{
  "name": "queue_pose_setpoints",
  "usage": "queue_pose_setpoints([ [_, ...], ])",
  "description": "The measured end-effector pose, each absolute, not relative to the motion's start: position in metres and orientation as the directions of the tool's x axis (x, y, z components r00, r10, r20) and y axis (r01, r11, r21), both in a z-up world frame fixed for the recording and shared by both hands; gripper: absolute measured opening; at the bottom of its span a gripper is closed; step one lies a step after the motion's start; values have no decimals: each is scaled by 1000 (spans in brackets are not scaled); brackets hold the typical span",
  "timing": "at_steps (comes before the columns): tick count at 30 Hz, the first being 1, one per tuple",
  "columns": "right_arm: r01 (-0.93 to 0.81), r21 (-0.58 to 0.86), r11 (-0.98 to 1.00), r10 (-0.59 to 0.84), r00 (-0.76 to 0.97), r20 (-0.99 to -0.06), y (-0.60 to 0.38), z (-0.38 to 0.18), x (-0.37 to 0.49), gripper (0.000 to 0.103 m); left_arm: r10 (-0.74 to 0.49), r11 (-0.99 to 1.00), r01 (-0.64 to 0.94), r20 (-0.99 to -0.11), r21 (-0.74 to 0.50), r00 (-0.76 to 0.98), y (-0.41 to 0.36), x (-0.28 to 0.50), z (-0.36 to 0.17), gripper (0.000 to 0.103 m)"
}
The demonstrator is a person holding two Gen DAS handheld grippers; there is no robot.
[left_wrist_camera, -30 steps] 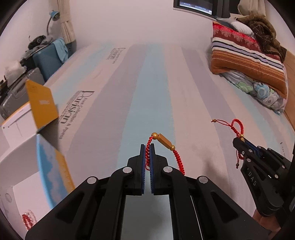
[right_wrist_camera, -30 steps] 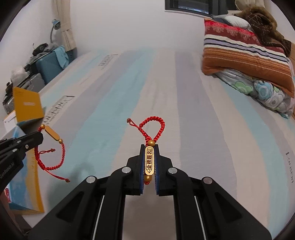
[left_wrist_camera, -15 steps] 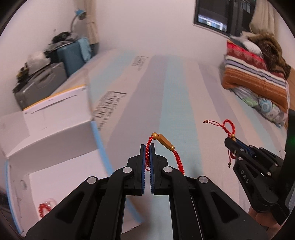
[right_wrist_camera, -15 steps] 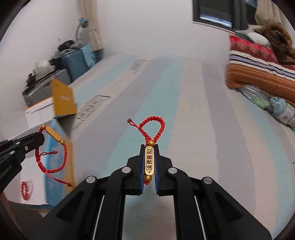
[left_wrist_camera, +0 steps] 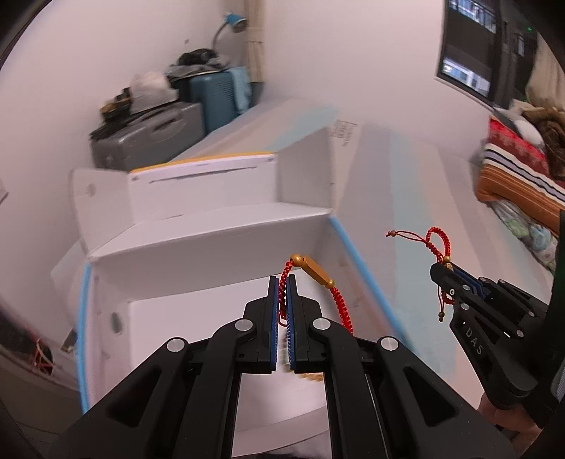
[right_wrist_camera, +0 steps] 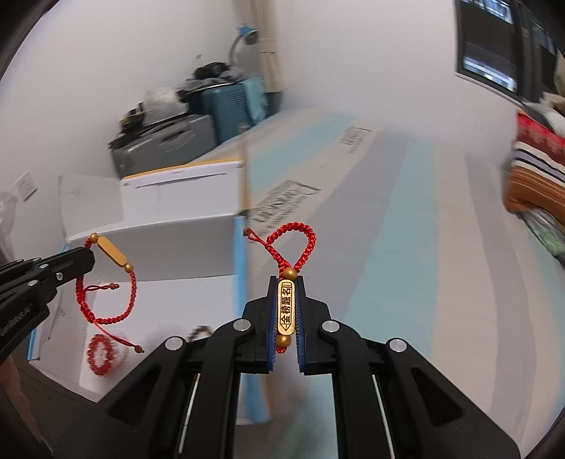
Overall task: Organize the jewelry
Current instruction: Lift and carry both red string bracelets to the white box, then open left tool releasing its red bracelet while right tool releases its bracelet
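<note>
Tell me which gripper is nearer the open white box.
Left. The left gripper hangs over the white box interior, pinching a red cord bracelet. The right gripper, clamping its own gold-bar bracelet, sits off the box's blue-edged side, above the mattress.

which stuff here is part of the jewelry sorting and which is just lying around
Part of the job:
left gripper, shut on red cord bracelet
right gripper, shut on gold-bar bracelet
white box
red bead bracelet inside

Just lying about:
grey suitcase
blue suitcase
striped pillow
desk lamp

The white box [left_wrist_camera: 212, 247] stands open-topped; its raised lid flap [left_wrist_camera: 197, 183] blocks the far side.
</note>
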State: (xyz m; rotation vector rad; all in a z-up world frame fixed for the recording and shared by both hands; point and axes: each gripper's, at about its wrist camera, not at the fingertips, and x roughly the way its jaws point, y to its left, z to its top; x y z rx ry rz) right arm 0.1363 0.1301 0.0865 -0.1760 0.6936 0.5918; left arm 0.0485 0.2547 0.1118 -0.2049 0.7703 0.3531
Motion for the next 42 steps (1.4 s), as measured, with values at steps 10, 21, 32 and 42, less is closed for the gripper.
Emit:
queue_pose_setpoints([
  [10,-644,25,765,448,504,-738,189,52,129,7,269,876,-480,-787,-40,556,317,27,71,3],
  [21,-677,-8,736,317,355,-880,233,13,147,7,288,839,-543,-880,42,378,354,38,24,3],
  [32,-676,-21,736,259,311,-915,240,-8,145,11,260,836,-548,-908,42,328,366,42,4,8],
  [42,-704,14,710,342,327,-881,237,8,131,48,315,824,-564,-876,62,365,359,33,17,54],
])
